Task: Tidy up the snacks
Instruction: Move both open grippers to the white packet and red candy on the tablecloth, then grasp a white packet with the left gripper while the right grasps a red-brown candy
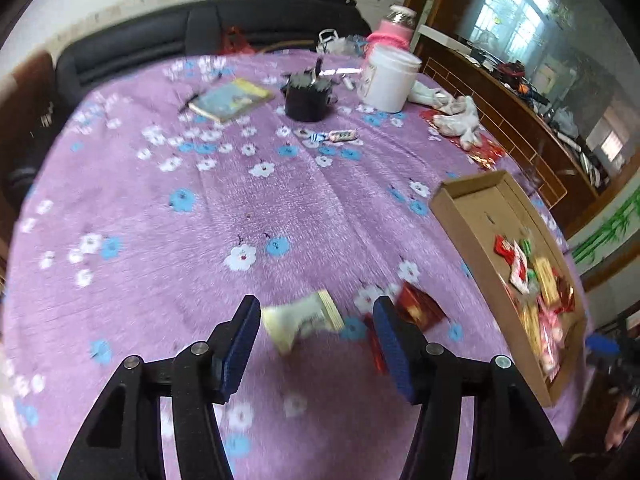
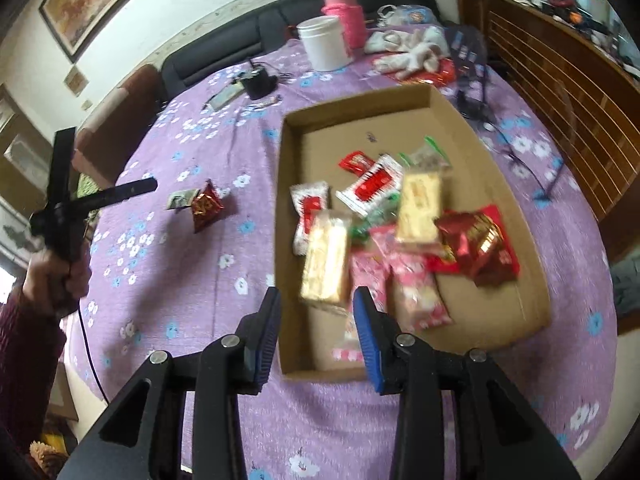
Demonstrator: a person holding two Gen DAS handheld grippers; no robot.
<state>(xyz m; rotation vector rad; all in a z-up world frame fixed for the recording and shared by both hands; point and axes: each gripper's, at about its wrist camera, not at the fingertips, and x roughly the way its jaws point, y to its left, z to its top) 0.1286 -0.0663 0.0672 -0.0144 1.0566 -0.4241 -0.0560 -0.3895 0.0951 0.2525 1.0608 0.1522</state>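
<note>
In the left wrist view, my left gripper (image 1: 316,336) stands open just above the purple flowered tablecloth. A pale cream snack packet (image 1: 304,318) lies between its fingertips, untouched. A red packet (image 1: 420,308) lies just behind the right finger. The cardboard box (image 1: 460,232) sits to the right with several snacks in it. In the right wrist view, my right gripper (image 2: 318,332) hovers open over the near end of the box (image 2: 360,112). A yellow wafer packet (image 2: 326,256) lies blurred just beyond its fingertips, among red and pink packets. The left gripper (image 2: 100,196) shows at the left, in a hand.
At the far side of the table stand a white tub (image 2: 324,42), a pink flask (image 2: 346,20), a black cup (image 1: 308,98) and a book (image 1: 230,100). White cloth (image 1: 456,114) lies near the right edge. A wooden cabinet (image 2: 560,92) runs along the right, with a dark sofa (image 1: 160,40) behind.
</note>
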